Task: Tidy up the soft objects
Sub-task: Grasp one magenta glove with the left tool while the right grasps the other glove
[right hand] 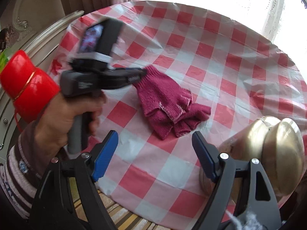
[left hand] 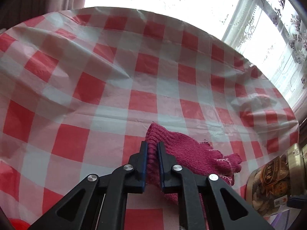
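The step in hand is the first grasp of the soft thing: the left gripper [left hand: 152, 153] is pinching the cuff end of the magenta knitted gloves [right hand: 168, 103], and the knit is squeezed flat between its two blue pads. In the left wrist view the cuff stands up between the fingertips, and the finger part of the gloves lies to the right of the fingers, flat on the checked tablecloth [left hand: 96, 88]. It looks like a pair, one glove on top of the other, but I cannot tell if the pads hold both cuffs or only one.

The right gripper [right hand: 155, 153] has its fingers spread wide and nothing is between them. It hangs above the cloth, and the glove fingers lie just ahead of its fingertips, not touching them. Close beside its right finger stands a jar with a gold lid [right hand: 276, 157]. A hand [right hand: 63, 118] holds the handle of the left gripper, and behind it there is a red container [right hand: 28, 88].

I judge that the task is only at the beginning, because the gloves are not yet lifted or laid in order. The next move probably asks the right gripper to go forward and close on the loose finger end, so both ends are held and the gloves can be straightened or folded. It should keep away from the jar, which is very near to its right finger.
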{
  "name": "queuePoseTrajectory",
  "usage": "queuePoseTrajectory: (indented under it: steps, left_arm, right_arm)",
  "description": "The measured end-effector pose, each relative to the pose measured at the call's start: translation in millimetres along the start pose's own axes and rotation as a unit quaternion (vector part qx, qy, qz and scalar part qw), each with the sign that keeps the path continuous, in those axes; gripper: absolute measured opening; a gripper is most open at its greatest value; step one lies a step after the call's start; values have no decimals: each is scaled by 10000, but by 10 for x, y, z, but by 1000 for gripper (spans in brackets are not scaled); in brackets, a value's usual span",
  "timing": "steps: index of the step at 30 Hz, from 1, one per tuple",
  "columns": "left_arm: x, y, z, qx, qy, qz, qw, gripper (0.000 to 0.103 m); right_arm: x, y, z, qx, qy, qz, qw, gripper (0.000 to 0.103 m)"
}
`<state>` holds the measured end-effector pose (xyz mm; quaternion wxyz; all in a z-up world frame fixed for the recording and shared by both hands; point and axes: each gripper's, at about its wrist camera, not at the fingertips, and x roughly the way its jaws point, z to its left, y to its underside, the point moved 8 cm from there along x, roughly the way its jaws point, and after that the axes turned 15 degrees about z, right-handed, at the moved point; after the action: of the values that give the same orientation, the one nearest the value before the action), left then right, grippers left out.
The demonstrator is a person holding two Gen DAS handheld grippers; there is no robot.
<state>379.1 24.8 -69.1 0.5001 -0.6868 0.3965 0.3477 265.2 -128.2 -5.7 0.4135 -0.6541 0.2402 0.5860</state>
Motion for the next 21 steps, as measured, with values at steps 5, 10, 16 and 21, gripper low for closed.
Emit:
queuePoseTrajectory:
  steps: [5,10,16,21]
  left_arm:
    - [-373,-108,252,-584,-333,-794,9946,10]
    - [-484,-151,493,-1035,-437,-1098,9876,8]
    - [-236,-64,709,-1338,-657,-762,9859,8]
    - [15,52,779,-1538,-549,-271,9862,11]
  right_arm:
    - [242,-96,-34,102,44,158,9998,82]
    - [433,-213,-27,46,119,217,9997,82]
    - [712,-435,82,-326,312,221,9987,82]
    - [1054,-610,121,-592,531,371,9961,81]
